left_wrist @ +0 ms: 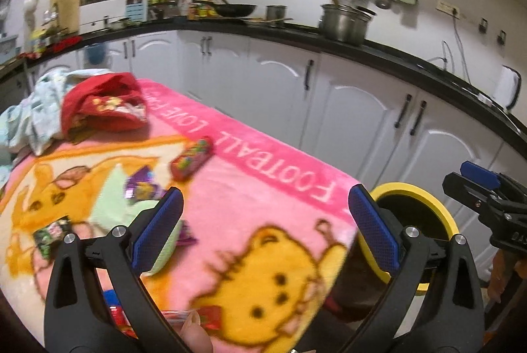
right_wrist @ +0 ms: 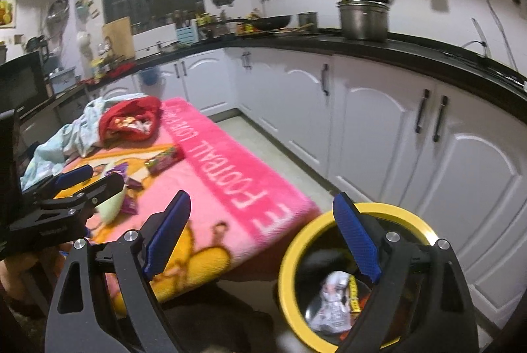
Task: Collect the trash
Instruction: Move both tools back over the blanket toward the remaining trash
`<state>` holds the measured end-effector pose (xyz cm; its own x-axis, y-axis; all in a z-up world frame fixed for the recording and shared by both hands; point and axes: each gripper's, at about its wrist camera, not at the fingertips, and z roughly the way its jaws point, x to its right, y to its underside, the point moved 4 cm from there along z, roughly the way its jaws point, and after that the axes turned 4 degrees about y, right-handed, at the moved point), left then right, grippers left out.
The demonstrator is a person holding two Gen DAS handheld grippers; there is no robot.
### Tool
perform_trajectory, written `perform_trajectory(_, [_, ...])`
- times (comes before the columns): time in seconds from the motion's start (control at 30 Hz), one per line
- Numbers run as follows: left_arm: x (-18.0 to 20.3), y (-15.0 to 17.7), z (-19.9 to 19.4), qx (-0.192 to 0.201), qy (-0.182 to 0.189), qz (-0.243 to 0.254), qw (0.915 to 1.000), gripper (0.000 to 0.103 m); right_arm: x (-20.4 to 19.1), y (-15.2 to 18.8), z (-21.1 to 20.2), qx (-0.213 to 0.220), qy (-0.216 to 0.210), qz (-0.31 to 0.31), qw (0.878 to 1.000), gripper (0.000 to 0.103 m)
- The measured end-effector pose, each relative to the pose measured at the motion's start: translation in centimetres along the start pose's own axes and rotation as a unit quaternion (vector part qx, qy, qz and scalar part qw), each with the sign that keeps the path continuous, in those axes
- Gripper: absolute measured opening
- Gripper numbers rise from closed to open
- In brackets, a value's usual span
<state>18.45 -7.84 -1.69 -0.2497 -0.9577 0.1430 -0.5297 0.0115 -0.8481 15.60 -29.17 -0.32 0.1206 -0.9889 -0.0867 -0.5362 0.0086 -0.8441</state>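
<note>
A yellow-rimmed bin [right_wrist: 296,241] stands on the floor at the table's right end; a white crumpled wrapper [right_wrist: 331,303] lies inside. The bin also shows in the left wrist view [left_wrist: 438,214]. My right gripper [right_wrist: 263,237] is open and empty, above the bin's left rim. My left gripper [left_wrist: 266,228] is open and empty over the pink blanket [left_wrist: 263,188]. On the blanket lie a red candy wrapper [left_wrist: 191,160], a purple wrapper [left_wrist: 141,185], a green wrapper [left_wrist: 51,234] and a red packet [left_wrist: 210,318] at the near edge.
A red bag [left_wrist: 102,106] and a pale blue cloth [left_wrist: 36,109] lie at the blanket's far end. White cabinets [left_wrist: 346,109] under a black counter run along the right. The right gripper shows in the left wrist view [left_wrist: 484,191].
</note>
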Motion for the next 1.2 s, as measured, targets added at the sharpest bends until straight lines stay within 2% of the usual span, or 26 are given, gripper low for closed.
perform_trajectory(0.63, [-11.9,0.9,-4.2,0.021,-0.096,-0.065,0.9931,0.092,-11.1,-1.1,4.1,-0.023,-0.090,-0.052,0.994,0.085])
perform_trajectory(0.87, [-16.4,2.2,-4.6,0.006,-0.132,-0.087,0.9873,0.092,-15.1,-0.3,6.8,-0.051,-0.124,-0.079,0.988,0.085])
perform_trajectory(1.1, [-20.8,3.9,-4.1,-0.018,-0.161,-0.111,0.9805,0.092,-18.9,0.6,9.9,-0.086,-0.156,-0.112,0.978,0.077])
perform_trajectory(1.2, [-22.4,4.5,-3.8,-0.030,-0.166,-0.121,0.9781,0.092,-20.3,0.9,11.4,-0.104,-0.168,-0.125,0.972,0.077])
